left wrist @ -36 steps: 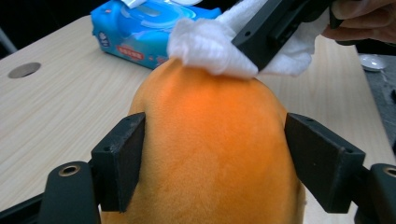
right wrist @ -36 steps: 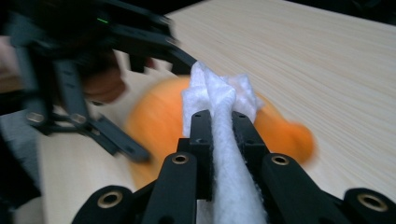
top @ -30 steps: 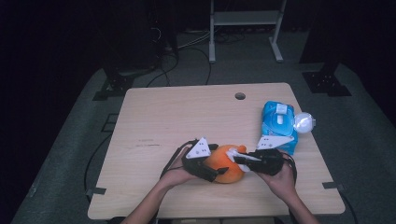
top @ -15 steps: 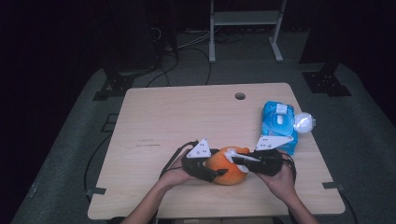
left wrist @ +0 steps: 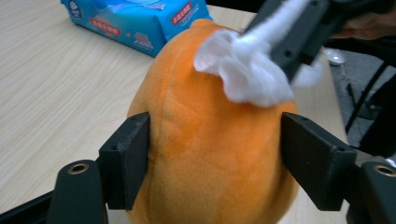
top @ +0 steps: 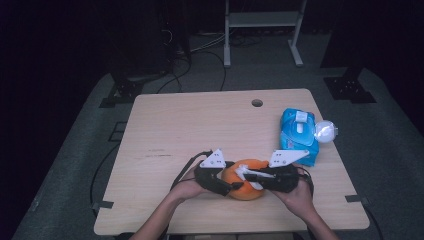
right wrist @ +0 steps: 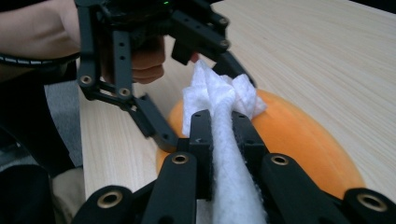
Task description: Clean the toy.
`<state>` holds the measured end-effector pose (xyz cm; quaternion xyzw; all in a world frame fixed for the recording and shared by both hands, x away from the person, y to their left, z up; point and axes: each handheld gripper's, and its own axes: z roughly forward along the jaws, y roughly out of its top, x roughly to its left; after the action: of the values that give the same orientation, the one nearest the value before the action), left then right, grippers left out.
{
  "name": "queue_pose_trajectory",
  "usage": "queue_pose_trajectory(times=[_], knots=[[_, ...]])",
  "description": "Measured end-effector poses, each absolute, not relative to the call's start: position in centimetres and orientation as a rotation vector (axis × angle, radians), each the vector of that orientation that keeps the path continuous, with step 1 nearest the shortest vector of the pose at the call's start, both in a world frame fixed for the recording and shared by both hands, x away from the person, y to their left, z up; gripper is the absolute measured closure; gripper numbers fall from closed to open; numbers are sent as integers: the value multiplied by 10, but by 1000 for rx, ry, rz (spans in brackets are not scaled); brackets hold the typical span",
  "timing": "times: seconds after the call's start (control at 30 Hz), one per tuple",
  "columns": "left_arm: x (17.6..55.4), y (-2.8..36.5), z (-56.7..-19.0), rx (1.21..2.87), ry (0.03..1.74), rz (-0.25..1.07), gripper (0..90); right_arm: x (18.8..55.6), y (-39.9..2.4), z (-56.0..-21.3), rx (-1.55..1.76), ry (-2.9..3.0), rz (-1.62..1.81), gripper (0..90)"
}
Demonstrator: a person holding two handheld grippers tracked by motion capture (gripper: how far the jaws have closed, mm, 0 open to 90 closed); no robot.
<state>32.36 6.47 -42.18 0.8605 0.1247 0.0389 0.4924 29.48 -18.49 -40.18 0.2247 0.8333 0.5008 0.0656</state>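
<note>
- Left gripper view: left gripper (left wrist: 212, 158) has just been closing, jaws now clamping the orange plush (left wrist: 210, 154); its base is cut off.
- Right gripper (right wrist: 219, 123) pinches a white wipe (right wrist: 224, 100) against the plush's top.
- Blue wipe pack (top: 298, 136) lies beyond the plush, partly cropped.

orange plush toy (left wrist: 210, 154) | on table | white wipe (left wrist: 243, 74) on top

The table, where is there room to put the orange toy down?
The table is bare across its left and far-middle parts, up to the hole. It is crowded by the blue wipes pack at the right and around the orange plush toy near the front.
</note>
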Motion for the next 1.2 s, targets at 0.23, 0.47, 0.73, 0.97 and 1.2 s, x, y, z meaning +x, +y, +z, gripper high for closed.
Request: queue_pose_trajectory(times=[0.23, 0.47, 0.73, 0.97, 1.2], knots=[[327, 68, -423, 2063, 291, 67, 142, 301, -202, -405, 736, 2520, 1543, 797], [332, 63, -432, 2079, 380, 14, 206, 299, -196, -404, 717, 2534, 1530, 795], [316, 48, -418, 2085, 287, 237, 329, 283, -172, -393, 628, 2479, 1465, 800], [321, 57, -423, 2062, 290, 166, 292, 294, -195, -397, 745, 2433, 1485, 801], [325, 58, -427, 2054, 332, 144, 277, 295, -196, -398, 771, 2421, 1476, 800]])
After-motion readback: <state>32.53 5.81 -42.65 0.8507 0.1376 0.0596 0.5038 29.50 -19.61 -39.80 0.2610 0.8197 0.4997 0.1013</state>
